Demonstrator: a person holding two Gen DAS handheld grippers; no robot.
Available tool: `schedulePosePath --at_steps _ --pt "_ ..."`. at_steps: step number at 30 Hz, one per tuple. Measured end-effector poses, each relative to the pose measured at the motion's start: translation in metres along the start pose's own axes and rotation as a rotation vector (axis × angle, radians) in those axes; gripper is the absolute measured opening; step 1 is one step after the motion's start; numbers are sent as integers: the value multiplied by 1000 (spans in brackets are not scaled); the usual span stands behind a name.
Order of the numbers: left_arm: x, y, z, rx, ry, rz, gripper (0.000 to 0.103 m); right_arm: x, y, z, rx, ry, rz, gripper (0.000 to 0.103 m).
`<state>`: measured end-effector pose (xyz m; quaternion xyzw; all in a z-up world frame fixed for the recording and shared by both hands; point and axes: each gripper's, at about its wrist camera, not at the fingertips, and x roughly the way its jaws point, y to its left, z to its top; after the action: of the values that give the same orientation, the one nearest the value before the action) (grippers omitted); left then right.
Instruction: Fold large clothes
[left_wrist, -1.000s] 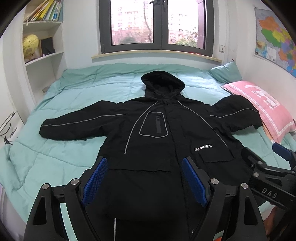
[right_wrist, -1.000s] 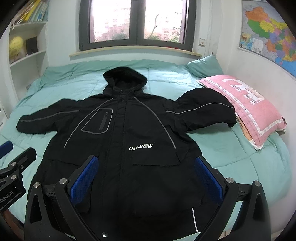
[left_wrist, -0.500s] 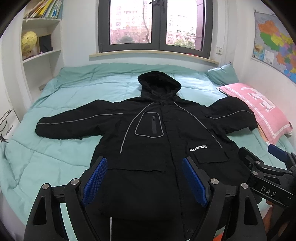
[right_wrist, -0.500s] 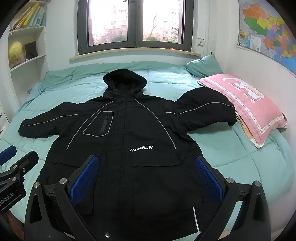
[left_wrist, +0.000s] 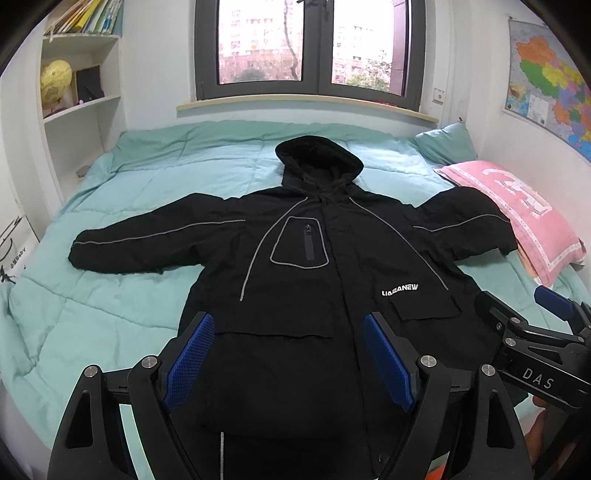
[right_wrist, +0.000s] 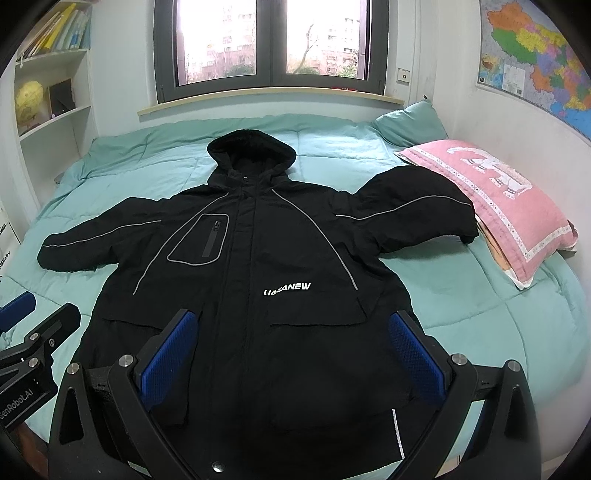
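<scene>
A large black hooded jacket (left_wrist: 314, 258) lies front up and spread flat on the bed, sleeves out to both sides, hood toward the window. It also shows in the right wrist view (right_wrist: 258, 277). My left gripper (left_wrist: 288, 354) is open and empty above the jacket's hem. My right gripper (right_wrist: 291, 350) is open and empty, also above the hem. The right gripper shows at the left wrist view's right edge (left_wrist: 532, 325). The left gripper shows at the right wrist view's left edge (right_wrist: 33, 321).
The bed has a teal quilt (left_wrist: 110, 314). A pink pillow (right_wrist: 491, 199) and a teal pillow (right_wrist: 410, 122) lie at the right, the jacket's right sleeve touching the pink one. White shelves (left_wrist: 81, 110) stand at the left. A window is behind the bed.
Both grippers have drawn back and risen slightly, so the jacket sits a little lower and smaller in both views. The jacket has not moved. Both grippers stay open.
</scene>
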<state>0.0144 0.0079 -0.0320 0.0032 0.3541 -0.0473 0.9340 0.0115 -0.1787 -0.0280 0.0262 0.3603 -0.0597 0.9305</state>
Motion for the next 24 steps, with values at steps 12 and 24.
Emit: schedulePosePath --at_steps 12,24 --pt "12 40 0 -50 7 29 84 13 38 10 -45 16 42 103" --pt "46 188 32 -182 -35 257 84 43 131 55 -126 8 267 103"
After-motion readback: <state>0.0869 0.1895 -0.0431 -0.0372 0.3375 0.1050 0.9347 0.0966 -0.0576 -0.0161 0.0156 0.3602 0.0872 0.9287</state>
